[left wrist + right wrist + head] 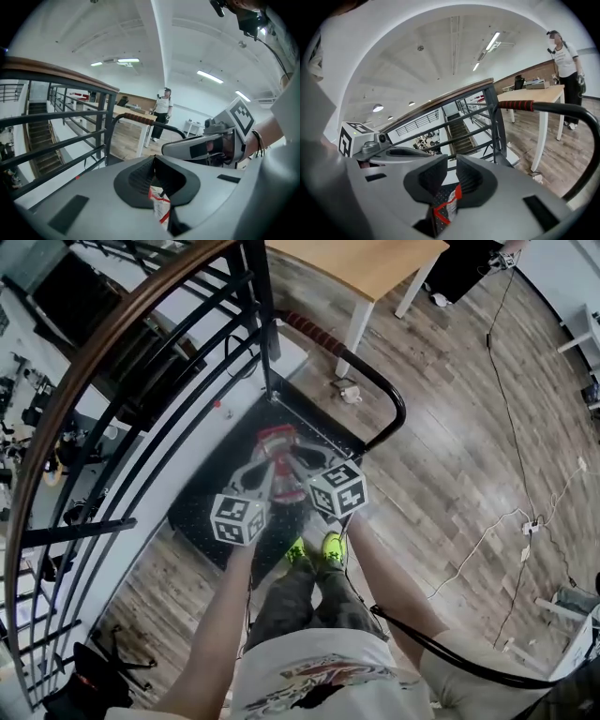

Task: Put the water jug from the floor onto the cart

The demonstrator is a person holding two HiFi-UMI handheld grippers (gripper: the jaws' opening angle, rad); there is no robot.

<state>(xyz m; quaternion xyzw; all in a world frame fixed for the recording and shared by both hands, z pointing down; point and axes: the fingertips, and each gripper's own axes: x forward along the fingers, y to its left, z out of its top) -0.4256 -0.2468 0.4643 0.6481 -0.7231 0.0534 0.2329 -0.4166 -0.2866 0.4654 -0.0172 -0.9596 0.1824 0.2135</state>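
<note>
The water jug [279, 448], clear with a red cap and a red-and-white label, stands on the cart's black deck [220, 465]. Both grippers hang just above it, side by side. My left gripper [262, 476] is at its left and my right gripper [306, 465] at its right. In the left gripper view the pads [151, 164] meet, and the jug's label [160, 207] shows below them. In the right gripper view a narrow gap stands between the pads [451, 169] with nothing in it, and the label [444, 207] lies lower, against the deck.
The cart's black handle [380, 381] with a red grip curves past the deck's far side. A dark stair railing [141, 371] runs along the left. A wooden table [375, 268] stands beyond, cables lie on the floor at right, and a person [566, 65] stands far off.
</note>
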